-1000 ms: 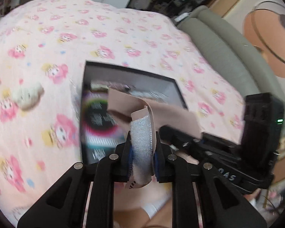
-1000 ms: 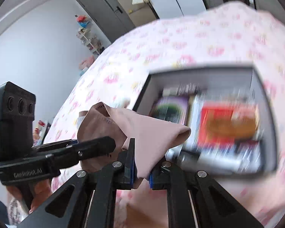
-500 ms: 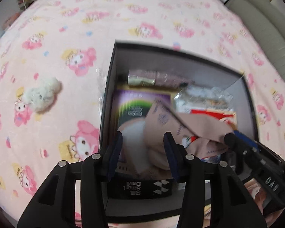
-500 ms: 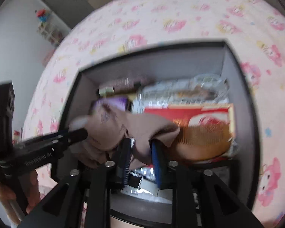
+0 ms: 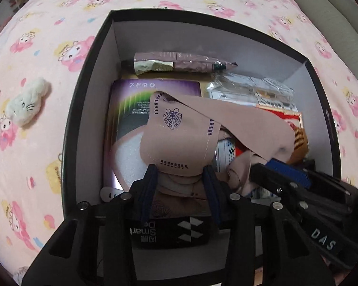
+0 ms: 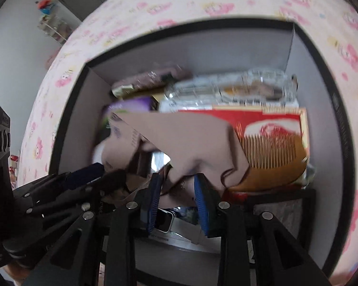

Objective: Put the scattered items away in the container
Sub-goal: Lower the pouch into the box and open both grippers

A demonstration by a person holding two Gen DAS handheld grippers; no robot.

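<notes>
A beige padded fabric wrap (image 5: 183,138) (image 6: 183,138) lies draped over the contents of the black, white-lined box (image 5: 202,16) (image 6: 179,27). My left gripper (image 5: 181,174) points down into the box. Its jaws are closing, the near end of the wrap sits loosely between them, and the pads do not squeeze it. My right gripper (image 6: 176,181) stands open over the wrap's other end, with fabric slack between its blue pads. Each gripper shows in the other's view: the right gripper (image 5: 265,166), the left gripper (image 6: 107,170).
The box holds a purple carton (image 5: 131,104), a crumpled tube (image 5: 179,63), a clear packet (image 6: 226,90), a red carton with a wooden comb (image 6: 274,152) and a smartwatch (image 6: 164,221). A small white plush toy (image 5: 26,102) lies on the pink bedspread (image 5: 59,35), left of the box.
Both grippers came down from above the bed into the box, carrying the wrap. Both sets of jaws went from shut on the wrap to apart, and the wrap now rests on the contents.
</notes>
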